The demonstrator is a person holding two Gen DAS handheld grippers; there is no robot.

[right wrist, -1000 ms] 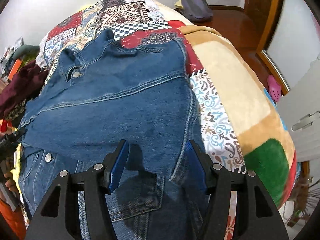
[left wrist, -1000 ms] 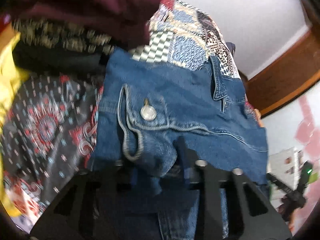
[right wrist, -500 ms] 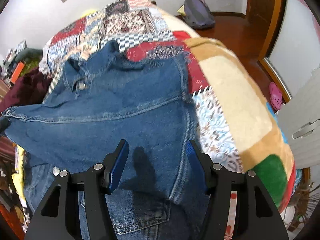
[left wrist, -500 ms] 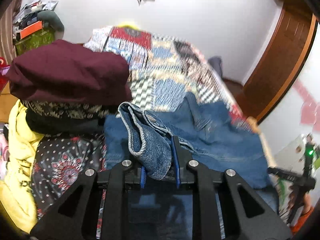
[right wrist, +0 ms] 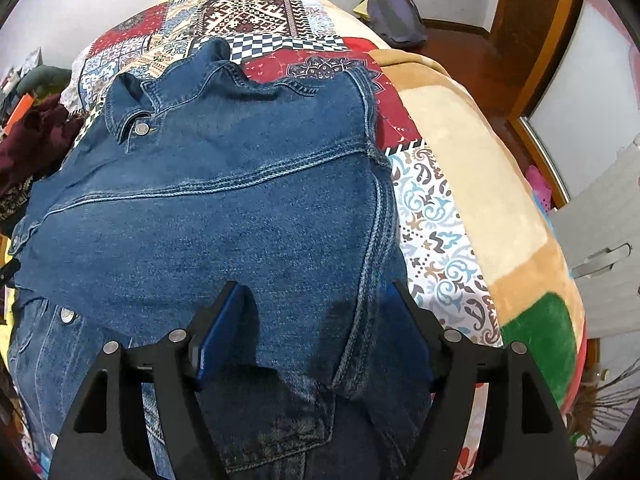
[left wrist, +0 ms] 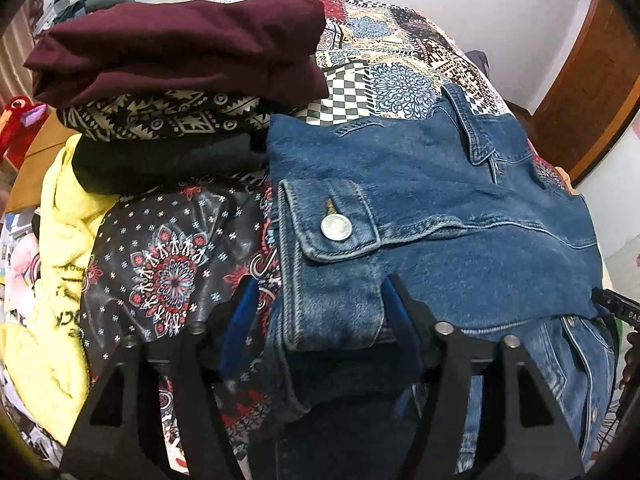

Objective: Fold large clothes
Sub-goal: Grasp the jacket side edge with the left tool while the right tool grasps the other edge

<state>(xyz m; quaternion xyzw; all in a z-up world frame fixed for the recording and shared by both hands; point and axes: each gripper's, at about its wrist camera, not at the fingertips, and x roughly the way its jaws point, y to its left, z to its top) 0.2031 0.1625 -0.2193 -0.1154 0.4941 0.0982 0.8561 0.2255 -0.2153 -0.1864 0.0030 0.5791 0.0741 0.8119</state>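
A blue denim jacket (left wrist: 432, 208) lies on the patchwork bed, its sleeves folded in across the body. In the left wrist view the buttoned cuff (left wrist: 336, 228) of one sleeve lies flat between the jaws of my left gripper (left wrist: 320, 300), which is open just above it. In the right wrist view the jacket (right wrist: 224, 216) spreads from collar to hem, and my right gripper (right wrist: 316, 308) is open over the folded sleeve edge near the hem. Neither gripper holds cloth.
A stack of folded clothes (left wrist: 180, 52) with a maroon one on top stands left of the jacket, beside a yellow garment (left wrist: 68, 240) and a dark floral cloth (left wrist: 168, 264). The patchwork bedspread (right wrist: 448, 216) and a beige blanket (right wrist: 472, 128) lie right. A grey bag (right wrist: 394, 12) sits on the floor.
My left gripper had the denim cuff pinched and lifted; it has laid it down across the jacket and opened. The right gripper stayed open over the hem.
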